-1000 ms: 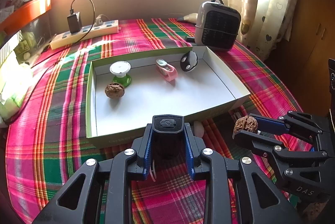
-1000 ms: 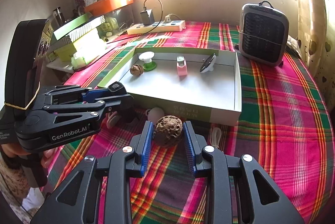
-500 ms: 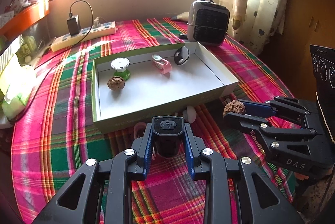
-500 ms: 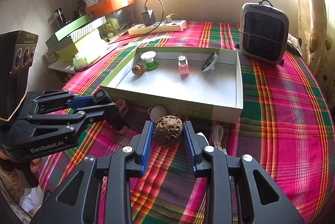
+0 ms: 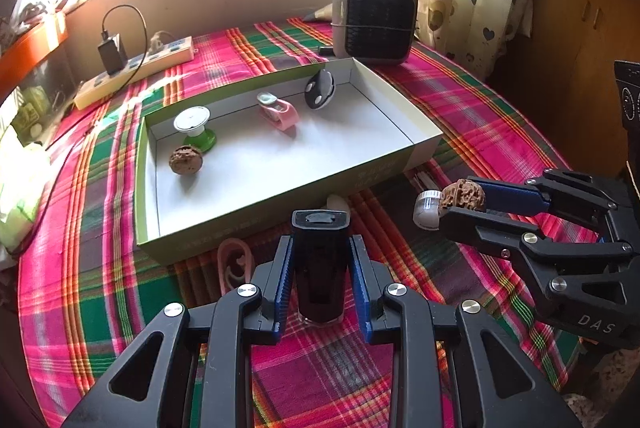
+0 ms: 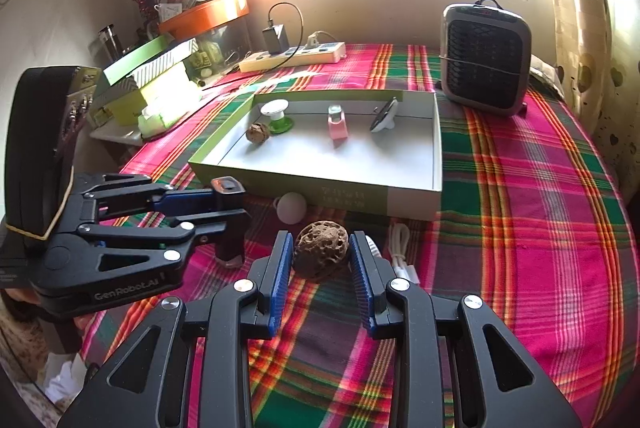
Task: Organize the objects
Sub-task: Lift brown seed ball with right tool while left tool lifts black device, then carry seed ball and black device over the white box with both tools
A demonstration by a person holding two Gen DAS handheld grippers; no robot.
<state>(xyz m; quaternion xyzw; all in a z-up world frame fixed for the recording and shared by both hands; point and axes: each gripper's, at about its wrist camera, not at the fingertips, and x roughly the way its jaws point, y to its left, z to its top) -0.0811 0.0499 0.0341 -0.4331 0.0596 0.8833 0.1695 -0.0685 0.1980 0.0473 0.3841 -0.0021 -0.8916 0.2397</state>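
grippers both loaded, above plaid cloth (image 5: 500, 116) in front of green tray (image 5: 424, 148).
left gripper (image 5: 320, 268) clamps upright black device (image 5: 319, 260), bottom centre of left view; right gripper (image 6: 320, 260) grasps walnut (image 6: 320, 250), bottom centre of right view. tray at frame centre holds second walnut (image 5: 185, 159), green-based spool (image 5: 194, 126), pink clip (image 5: 278, 110), black-white mouse (image 5: 319, 89). white ball (image 6: 291, 208) lies just outside the tray's near wall.

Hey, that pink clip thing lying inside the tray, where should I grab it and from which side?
Grip the pink clip across its narrow sides at mid-body, coming from above. It lies flat on the floor of the tray, apart from the other items there, and the walls block a low sideways approach.
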